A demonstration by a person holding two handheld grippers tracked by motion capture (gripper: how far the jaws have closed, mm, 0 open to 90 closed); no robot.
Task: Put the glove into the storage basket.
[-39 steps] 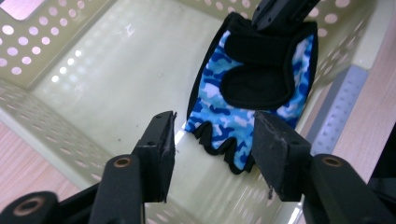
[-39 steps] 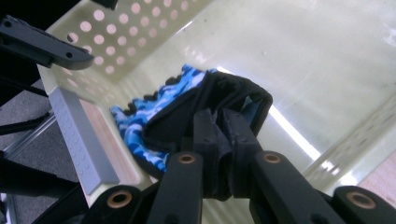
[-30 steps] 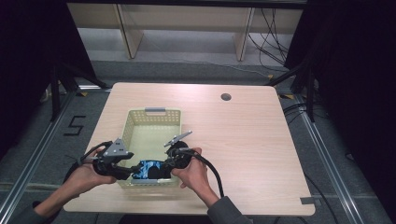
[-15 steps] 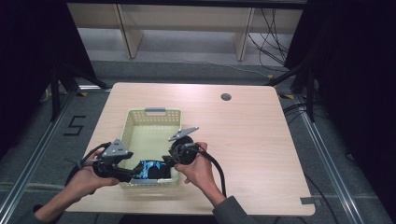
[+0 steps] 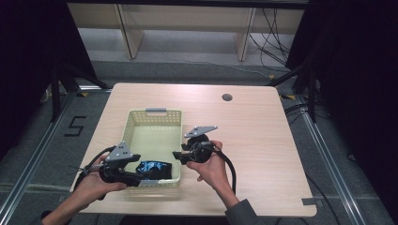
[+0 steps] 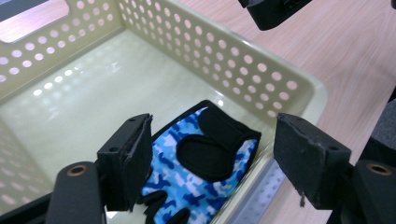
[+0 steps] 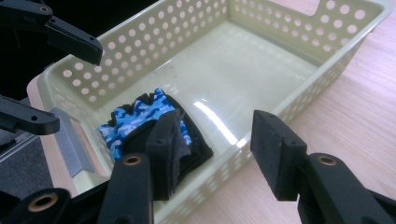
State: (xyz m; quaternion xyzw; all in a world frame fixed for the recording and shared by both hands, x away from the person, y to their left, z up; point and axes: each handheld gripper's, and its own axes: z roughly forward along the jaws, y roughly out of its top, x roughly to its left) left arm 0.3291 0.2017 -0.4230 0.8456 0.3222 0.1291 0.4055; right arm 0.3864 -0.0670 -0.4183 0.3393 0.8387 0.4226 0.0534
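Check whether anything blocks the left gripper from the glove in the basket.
Nothing visible does. The glove lies alone on the basket floor at its near end. The left gripper, whose jaws have just been opening, is directly over it with jaws apart, gripping nothing. The right gripper is off past the basket's side wall.

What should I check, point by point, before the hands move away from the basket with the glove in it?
1. Glove lies inside the basket, at its near end: ok.
2. Left gripper has let go; its jaws have just been opening, and its fingers stand apart above the glove without pressing on it: ok.
3. Right gripper has let go; its jaws have just been opening, with nothing between them: ok.
4. Glove is free of both grippers, so that it will not be dragged out: cannot tell for the left one, since one finger hides the glove's edge.
5. Basket stands flat on the table, fully on the top: ok.
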